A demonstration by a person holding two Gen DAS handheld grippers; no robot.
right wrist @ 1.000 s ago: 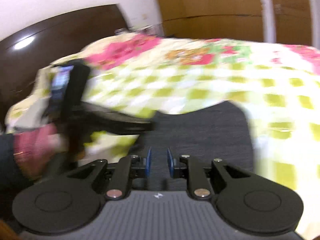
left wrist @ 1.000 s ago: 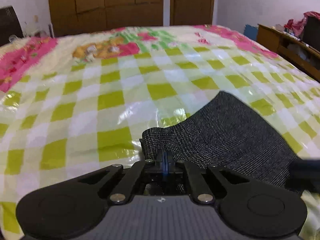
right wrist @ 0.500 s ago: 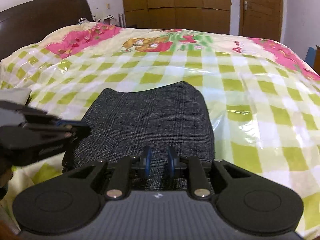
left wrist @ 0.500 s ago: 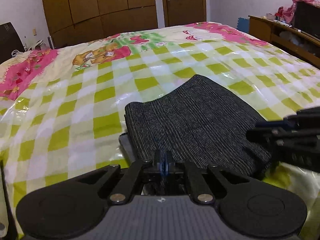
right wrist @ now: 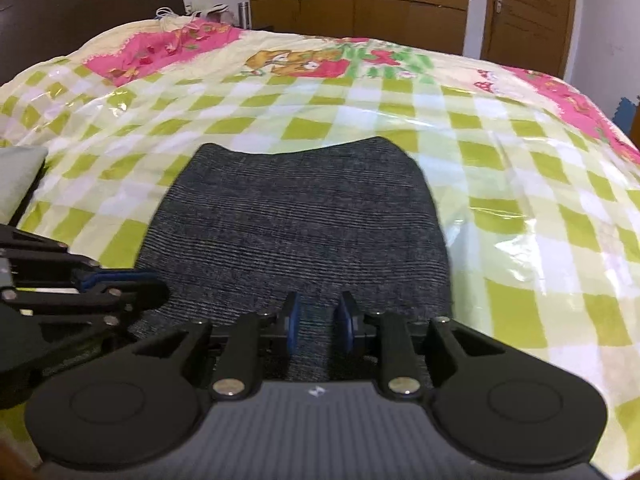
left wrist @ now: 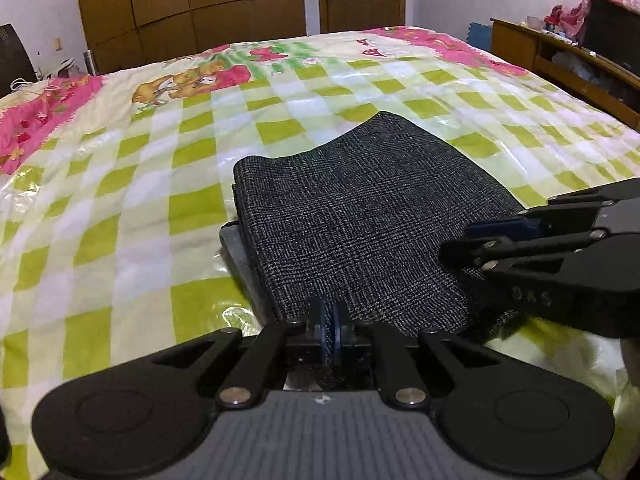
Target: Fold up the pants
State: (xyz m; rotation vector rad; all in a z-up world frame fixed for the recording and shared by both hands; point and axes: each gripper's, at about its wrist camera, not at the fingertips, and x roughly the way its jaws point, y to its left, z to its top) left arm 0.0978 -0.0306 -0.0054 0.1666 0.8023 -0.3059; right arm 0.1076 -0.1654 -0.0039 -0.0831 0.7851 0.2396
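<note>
- Left gripper [left wrist: 330,329]: jaws almost together, with a thin edge of the pants [left wrist: 360,216] pinched between the blue pads at the near-left corner of the fold. They have just eased apart a little; cloth is between them.
- Right gripper [right wrist: 318,326]: jaws part-way apart and just been widening. Grey fabric lies in the gap, but the pads do not appear to press on it.
- Location: the pants lie folded to a compact dark grey checked rectangle on the green-and-white checked bedcover [left wrist: 120,208], near its front edge.
- Governing relation: the fold runs directly away from both grippers, long axis pointing toward the far wardrobe [left wrist: 192,4]. Each gripper sits at the near edge, left at the left corner, right toward the right; neither is nearer.
- Judgement: the fold looks laid down, release under way.
- Markings: embossed characters on the right gripper's body in the left view, not reliably legible. None on the pants.
</note>
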